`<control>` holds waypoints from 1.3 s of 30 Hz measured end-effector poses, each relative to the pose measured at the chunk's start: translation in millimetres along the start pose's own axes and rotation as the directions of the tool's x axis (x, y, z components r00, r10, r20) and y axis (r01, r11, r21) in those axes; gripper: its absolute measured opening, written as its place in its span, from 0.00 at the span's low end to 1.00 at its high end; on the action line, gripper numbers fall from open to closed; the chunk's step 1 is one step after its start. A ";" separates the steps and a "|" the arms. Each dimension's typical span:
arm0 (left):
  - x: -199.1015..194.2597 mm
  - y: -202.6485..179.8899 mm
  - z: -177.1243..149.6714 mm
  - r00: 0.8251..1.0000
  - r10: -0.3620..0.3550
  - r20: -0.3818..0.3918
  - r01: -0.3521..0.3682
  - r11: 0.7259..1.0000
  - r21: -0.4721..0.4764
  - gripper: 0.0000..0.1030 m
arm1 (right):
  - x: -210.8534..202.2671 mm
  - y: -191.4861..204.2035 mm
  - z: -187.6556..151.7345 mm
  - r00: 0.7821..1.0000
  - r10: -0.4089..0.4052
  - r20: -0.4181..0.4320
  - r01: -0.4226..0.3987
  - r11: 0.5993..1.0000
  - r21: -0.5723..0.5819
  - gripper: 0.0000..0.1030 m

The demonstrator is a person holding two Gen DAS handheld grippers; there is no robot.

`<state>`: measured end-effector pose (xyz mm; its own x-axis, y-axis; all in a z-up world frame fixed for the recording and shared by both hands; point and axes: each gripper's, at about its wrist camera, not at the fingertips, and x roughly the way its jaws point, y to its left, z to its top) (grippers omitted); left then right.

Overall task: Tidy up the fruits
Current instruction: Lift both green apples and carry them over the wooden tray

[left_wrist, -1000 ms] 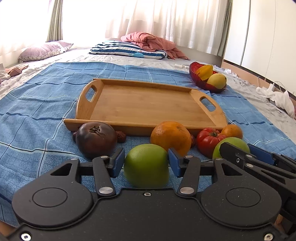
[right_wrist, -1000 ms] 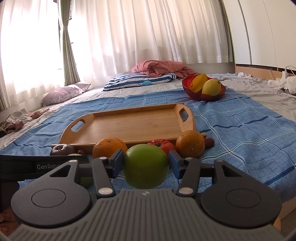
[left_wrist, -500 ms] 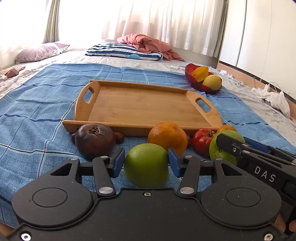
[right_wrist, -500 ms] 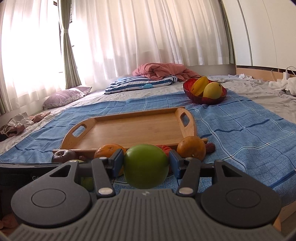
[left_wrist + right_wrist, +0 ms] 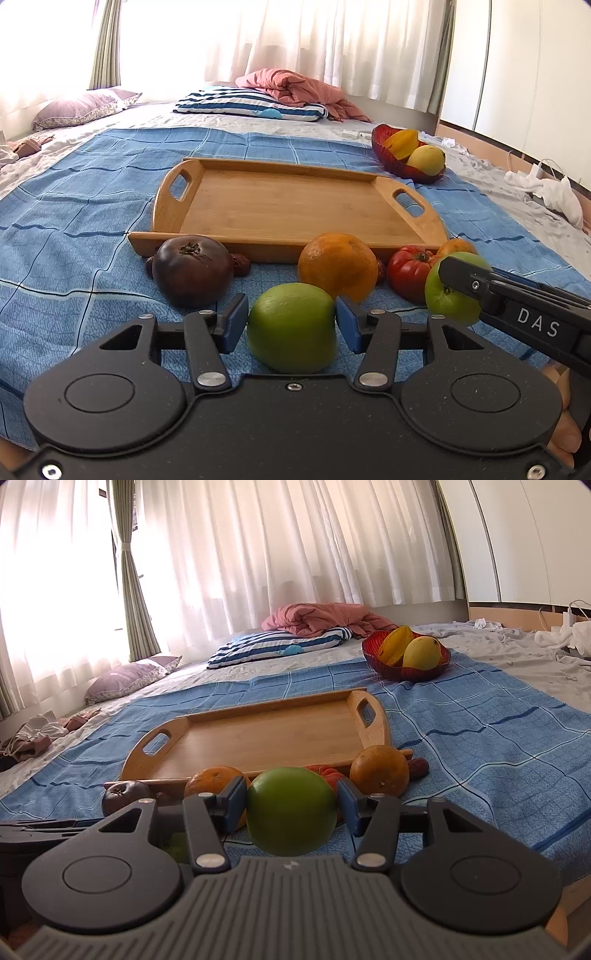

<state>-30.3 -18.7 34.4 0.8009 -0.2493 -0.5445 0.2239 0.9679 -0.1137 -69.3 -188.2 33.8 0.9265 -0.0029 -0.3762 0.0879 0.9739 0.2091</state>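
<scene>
Each hand-held gripper pinches a green apple: left hand-held gripper [image 5: 291, 326] on its green apple [image 5: 291, 328], right hand-held gripper [image 5: 291, 808] on the other apple [image 5: 291, 810], apparently lifted clear of the bed [image 5: 480, 746]. The pick-up seems done; next comes carrying both over the near rim onto the bare wooden tray [image 5: 295, 206].

The left gripper [image 5: 291, 323] clamps a green apple [image 5: 291, 326]. Just beyond it, an orange [image 5: 338, 264] sits against the wooden tray [image 5: 288, 206].
</scene>
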 end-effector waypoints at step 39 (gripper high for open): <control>37.1 23.1 136.2 0.997 -0.052 0.054 0.055 0.997 -0.052 0.50 | 61.8 -11.1 97.5 0.999 0.047 0.000 -0.047 0.999 0.027 0.55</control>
<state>80.3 -9.8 124.8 0.8168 -0.3007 -0.4923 0.2383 0.9531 -0.1868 22.6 -221.2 96.2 0.9296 0.0429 -0.3659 0.0541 0.9666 0.2506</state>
